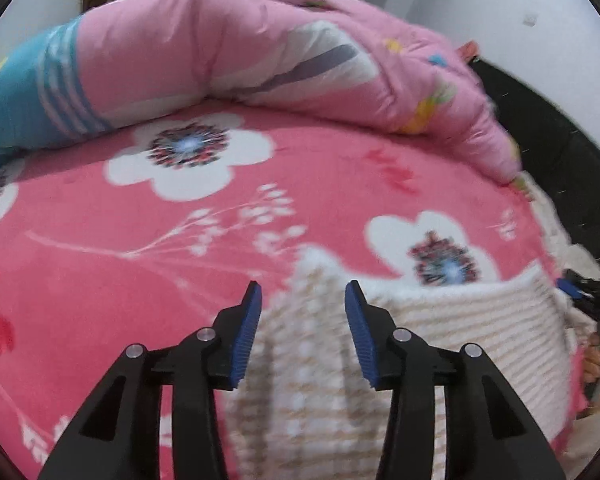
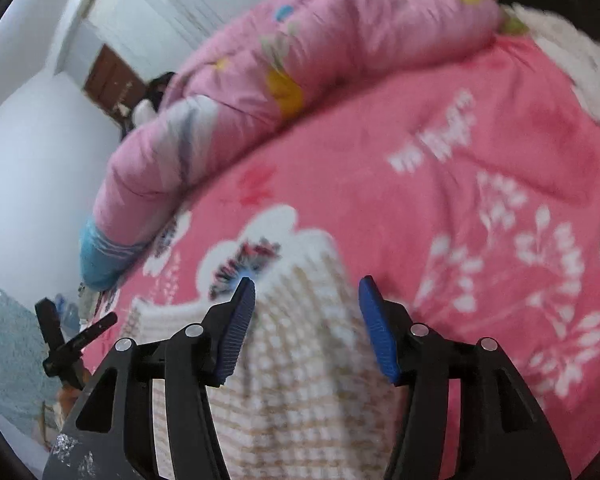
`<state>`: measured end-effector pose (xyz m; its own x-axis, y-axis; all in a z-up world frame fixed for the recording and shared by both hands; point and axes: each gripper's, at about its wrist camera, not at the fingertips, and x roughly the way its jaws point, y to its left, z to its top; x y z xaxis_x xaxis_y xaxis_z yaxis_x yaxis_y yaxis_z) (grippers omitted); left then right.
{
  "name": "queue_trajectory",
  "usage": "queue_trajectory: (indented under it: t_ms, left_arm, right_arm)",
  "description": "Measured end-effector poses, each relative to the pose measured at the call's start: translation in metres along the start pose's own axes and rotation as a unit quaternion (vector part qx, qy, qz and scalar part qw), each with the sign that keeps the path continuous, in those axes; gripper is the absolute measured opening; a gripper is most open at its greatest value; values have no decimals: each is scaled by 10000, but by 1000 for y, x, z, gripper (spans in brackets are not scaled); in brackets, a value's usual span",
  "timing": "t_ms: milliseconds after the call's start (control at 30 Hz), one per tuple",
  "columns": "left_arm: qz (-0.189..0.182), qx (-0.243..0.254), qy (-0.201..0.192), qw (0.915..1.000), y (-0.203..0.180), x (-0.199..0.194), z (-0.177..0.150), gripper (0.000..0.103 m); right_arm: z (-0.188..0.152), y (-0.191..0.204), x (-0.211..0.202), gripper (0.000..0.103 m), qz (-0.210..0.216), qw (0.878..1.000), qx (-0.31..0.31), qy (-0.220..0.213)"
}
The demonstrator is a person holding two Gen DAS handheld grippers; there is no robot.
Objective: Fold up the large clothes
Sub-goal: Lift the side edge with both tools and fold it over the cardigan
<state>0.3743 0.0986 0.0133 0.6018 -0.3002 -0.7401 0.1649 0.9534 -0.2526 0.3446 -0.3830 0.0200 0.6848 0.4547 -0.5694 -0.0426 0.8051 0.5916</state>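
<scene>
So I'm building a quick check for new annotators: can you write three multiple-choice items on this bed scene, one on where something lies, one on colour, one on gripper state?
1. Where does the pink quilt lie?
A. bunched along the far side of the bed
B. under the garment
C. on the floor

2. What colour is the bedspread under the striped knit garment?
A. plain green
B. pink-red with white flowers
C. black

3. How do the left gripper and right gripper stand?
A. both shut on the quilt
B. one open, one shut
C. both open over the garment

Answers: 1 A, it is heaped beyond the flowered spread. 2 B, white blossoms show on pink-red. 3 C, in each wrist view the fingers stand apart with knit visible between them.
</scene>
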Motion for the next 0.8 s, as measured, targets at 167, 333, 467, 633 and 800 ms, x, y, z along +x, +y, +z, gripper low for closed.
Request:
queue_trajectory:
  t_ms: [167, 333, 467, 633, 800]
  left_arm:
    - [-75, -32, 843, 9964, -13, 62, -6, 54]
    - [160, -1303, 490, 9901, 42, 49, -3, 54]
    - [475, -1008, -33, 9938, 47, -5, -7, 54]
    - [-397, 163, -281, 9987, -28, -56, -44, 55]
    - [14, 1176, 357, 9924, -100, -14, -101, 60]
  right_arm:
    - [0, 6, 71, 49, 345, 9957, 192, 835]
    - [11, -55, 34, 46, -416, 9904, 1266, 365]
    - [-2, -32, -26, 50, -743, 9940, 796, 50]
    - [-66, 67, -44, 57, -620, 9944, -720, 465]
    - [-122, 112, 18, 56, -992, 9790, -1407, 1091]
